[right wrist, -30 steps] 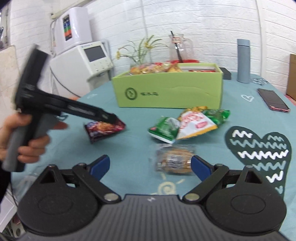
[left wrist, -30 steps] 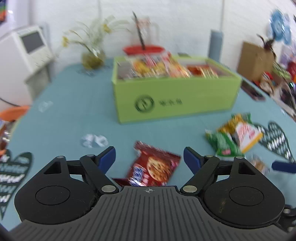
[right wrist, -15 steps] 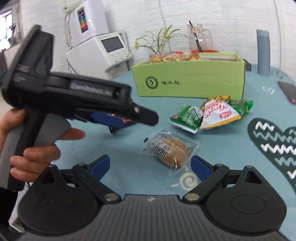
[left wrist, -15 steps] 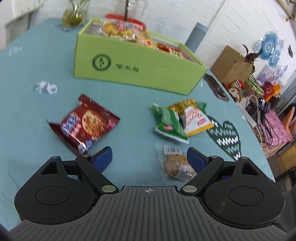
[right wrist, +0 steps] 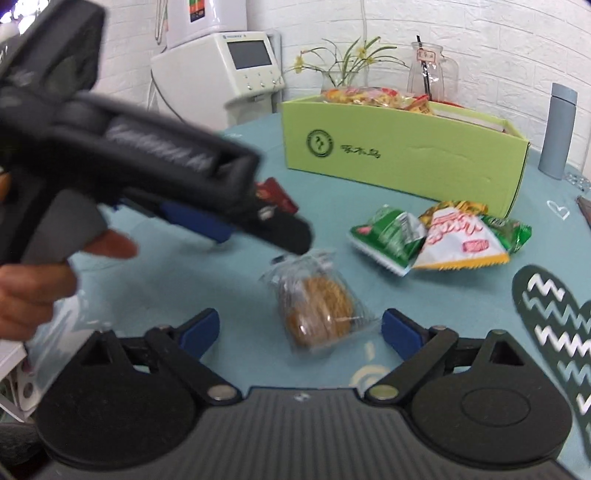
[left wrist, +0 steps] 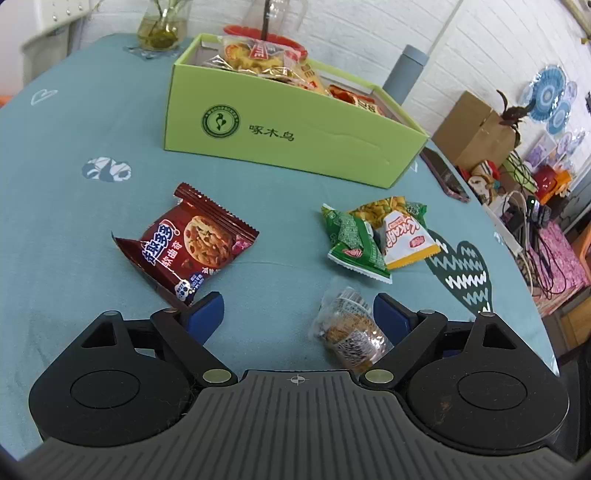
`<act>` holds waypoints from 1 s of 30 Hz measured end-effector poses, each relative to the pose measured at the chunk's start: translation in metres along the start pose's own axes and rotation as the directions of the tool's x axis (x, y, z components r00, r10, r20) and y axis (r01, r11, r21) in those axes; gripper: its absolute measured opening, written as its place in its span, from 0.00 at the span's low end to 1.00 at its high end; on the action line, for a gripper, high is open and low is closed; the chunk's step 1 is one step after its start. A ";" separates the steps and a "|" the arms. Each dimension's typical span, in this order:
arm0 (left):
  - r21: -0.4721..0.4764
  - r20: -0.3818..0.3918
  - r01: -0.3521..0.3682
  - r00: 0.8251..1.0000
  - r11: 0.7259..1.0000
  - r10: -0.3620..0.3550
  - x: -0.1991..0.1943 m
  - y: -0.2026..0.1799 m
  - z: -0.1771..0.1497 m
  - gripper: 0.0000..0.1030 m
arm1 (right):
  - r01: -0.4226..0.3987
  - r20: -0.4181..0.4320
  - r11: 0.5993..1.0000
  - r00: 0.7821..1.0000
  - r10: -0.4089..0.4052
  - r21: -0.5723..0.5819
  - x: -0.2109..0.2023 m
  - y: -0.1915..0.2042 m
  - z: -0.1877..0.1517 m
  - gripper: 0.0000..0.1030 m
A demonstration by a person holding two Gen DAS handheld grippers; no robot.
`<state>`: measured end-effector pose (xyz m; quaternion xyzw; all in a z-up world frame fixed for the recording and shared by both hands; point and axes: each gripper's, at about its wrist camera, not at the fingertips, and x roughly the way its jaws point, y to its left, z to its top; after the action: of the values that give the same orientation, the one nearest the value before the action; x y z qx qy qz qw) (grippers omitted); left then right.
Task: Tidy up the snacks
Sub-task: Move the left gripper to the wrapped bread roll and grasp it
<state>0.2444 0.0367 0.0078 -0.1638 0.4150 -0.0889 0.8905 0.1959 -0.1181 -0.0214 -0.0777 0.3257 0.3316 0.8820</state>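
Note:
A green box [left wrist: 295,133] with several snack packs stands at the back of the teal table; it also shows in the right wrist view [right wrist: 402,155]. A red cookie pack [left wrist: 188,243] lies front left. Green and yellow-white packs [left wrist: 376,236] lie overlapped to the right, also in the right wrist view [right wrist: 436,232]. A clear-wrapped round cake [left wrist: 347,332] lies just inside the right finger of my open left gripper [left wrist: 299,314]. My right gripper [right wrist: 301,328] is open, with the cake [right wrist: 317,310] between its fingers. The left gripper body [right wrist: 147,158] hovers above the table beside it.
A grey bottle [left wrist: 406,74] and a vase [left wrist: 159,26] stand behind the box. A phone [left wrist: 443,177] lies at the right edge. A cardboard carton [left wrist: 476,133] and clutter sit beyond the table. A white machine [right wrist: 240,70] stands left of the table.
My left gripper has swung right and lower, from over the red cookie pack to over the wrapped cake. My right gripper has moved closer to the cake. Both stayed open.

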 end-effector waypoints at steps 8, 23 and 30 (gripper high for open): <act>0.007 -0.004 0.034 0.999 0.999 -0.034 -0.001 -0.002 -0.002 0.74 | 0.062 0.022 0.997 0.998 -0.064 0.050 -0.002 0.000 0.004 0.91; 0.098 -0.049 0.097 0.995 0.990 -0.092 0.019 -0.025 -0.012 0.75 | 0.071 0.013 0.996 0.997 -0.071 0.047 0.010 0.009 0.004 0.91; 0.102 -0.039 0.103 0.994 0.989 -0.099 0.018 -0.023 -0.015 0.76 | 0.100 -0.010 0.995 0.995 -0.100 0.022 0.020 0.010 0.008 0.99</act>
<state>0.2440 0.0073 -0.0052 -0.1367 0.4159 -0.1581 0.8851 0.2056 -0.0972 -0.0267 -0.0854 0.3291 0.2830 0.8968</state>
